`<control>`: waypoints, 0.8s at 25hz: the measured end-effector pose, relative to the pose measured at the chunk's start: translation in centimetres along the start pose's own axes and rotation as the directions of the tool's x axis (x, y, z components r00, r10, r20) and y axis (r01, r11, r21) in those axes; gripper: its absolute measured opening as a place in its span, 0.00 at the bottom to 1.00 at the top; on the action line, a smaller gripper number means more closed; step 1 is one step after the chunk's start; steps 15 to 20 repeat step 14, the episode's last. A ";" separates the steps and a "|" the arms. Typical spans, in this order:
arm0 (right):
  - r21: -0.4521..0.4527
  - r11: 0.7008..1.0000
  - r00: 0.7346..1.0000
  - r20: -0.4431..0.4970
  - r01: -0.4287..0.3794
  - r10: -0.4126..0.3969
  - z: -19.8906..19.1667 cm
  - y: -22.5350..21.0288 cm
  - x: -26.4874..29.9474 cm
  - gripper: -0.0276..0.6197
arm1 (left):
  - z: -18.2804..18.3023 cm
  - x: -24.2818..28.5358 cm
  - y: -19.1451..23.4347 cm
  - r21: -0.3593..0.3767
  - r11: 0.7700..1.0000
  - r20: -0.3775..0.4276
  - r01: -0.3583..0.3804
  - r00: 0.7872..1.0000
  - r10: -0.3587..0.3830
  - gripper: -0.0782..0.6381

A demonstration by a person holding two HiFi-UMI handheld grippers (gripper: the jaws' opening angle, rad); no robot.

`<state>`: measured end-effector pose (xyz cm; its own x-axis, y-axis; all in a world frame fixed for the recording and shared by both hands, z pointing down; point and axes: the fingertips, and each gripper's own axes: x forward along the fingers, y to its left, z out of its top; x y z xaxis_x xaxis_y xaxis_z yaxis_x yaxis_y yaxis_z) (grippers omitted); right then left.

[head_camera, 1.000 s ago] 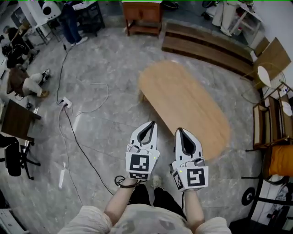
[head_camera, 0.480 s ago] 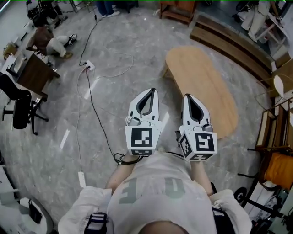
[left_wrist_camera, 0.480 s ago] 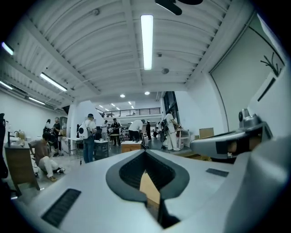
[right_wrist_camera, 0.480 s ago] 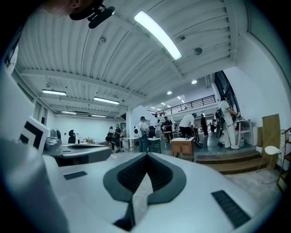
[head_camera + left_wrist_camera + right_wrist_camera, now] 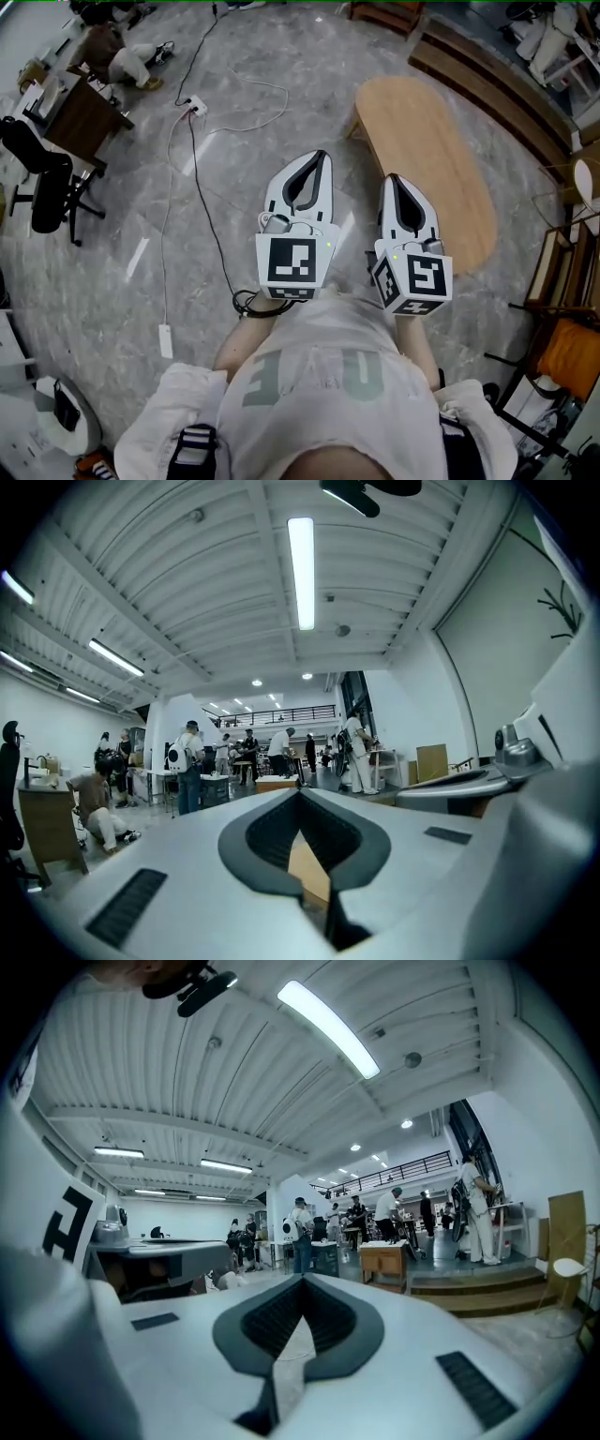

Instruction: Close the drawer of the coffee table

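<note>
The coffee table (image 5: 427, 159) stood with its oval wooden top bare, and no drawer front showed from above. Near the table's closest end, clear of it, the left gripper (image 5: 320, 156) and right gripper (image 5: 392, 179) pointed level. A good approach likely meant finding the drawer's face first, then pushing squarely along its slide. Both grippers' jaws were pressed together, holding and touching nothing.

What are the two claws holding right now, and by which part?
Nothing: the left claw and right claw are both shut and empty, near the coffee table.
</note>
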<state>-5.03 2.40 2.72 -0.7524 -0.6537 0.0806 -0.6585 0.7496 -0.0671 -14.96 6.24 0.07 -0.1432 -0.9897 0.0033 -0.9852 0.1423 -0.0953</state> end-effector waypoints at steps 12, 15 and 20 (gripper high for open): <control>-0.003 1.000 1.000 0.001 0.004 -0.004 -0.3 -0.5 -1.0 0.05 | -0.3 0.0 -1.1 -0.008 1.000 -0.006 0.013 1.000 -0.013 0.12; -0.004 1.000 1.000 -0.004 0.009 -0.009 -0.4 -0.8 -1.0 0.05 | -0.5 0.1 -1.3 -0.007 1.000 -0.010 0.016 1.000 -0.016 0.12; -0.004 1.000 1.000 -0.004 0.009 -0.009 -0.4 -0.8 -1.0 0.05 | -0.5 0.1 -1.3 -0.007 1.000 -0.010 0.016 1.000 -0.016 0.12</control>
